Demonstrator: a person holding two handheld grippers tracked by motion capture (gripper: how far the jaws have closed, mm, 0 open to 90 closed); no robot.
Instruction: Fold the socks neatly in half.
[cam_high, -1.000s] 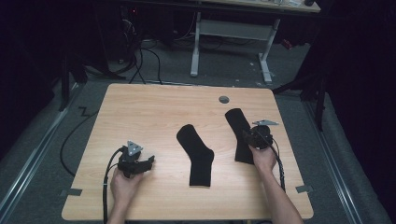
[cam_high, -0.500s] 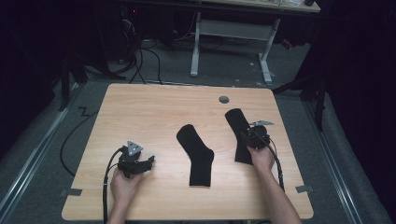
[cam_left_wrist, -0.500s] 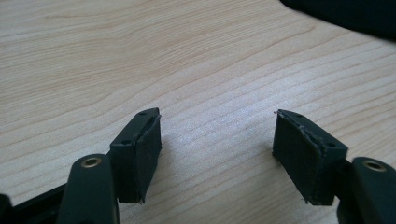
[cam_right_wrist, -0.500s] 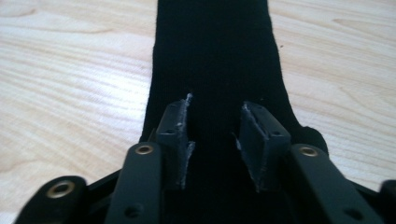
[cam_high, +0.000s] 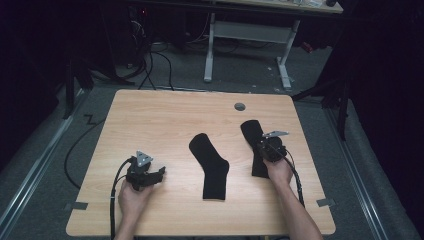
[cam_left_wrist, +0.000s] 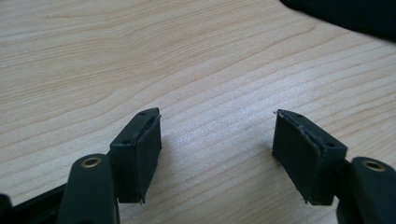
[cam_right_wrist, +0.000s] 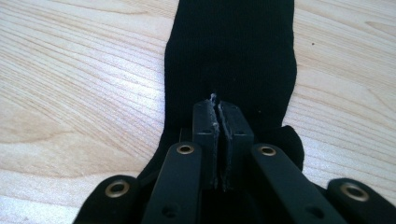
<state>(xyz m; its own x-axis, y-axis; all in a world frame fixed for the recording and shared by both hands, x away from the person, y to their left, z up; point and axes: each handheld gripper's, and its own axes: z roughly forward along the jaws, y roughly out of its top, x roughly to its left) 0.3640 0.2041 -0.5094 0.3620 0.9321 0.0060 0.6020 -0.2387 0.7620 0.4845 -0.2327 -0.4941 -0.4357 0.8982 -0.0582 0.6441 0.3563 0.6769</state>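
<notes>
right gripper (cam_right_wrist: 218, 109), jaws just closed, pinches the right black sock (cam_right_wrist: 231, 56); left gripper (cam_left_wrist: 217, 135) rests wide open, empty, on the table (cam_left_wrist: 93, 56).

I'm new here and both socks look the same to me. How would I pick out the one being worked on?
Start at the wooden table and look to its right side, just below the small grey round cap. There lies the right sock, black like the middle sock. Unlike that one, it has the right tool resting on it with its jaws shut.
</notes>
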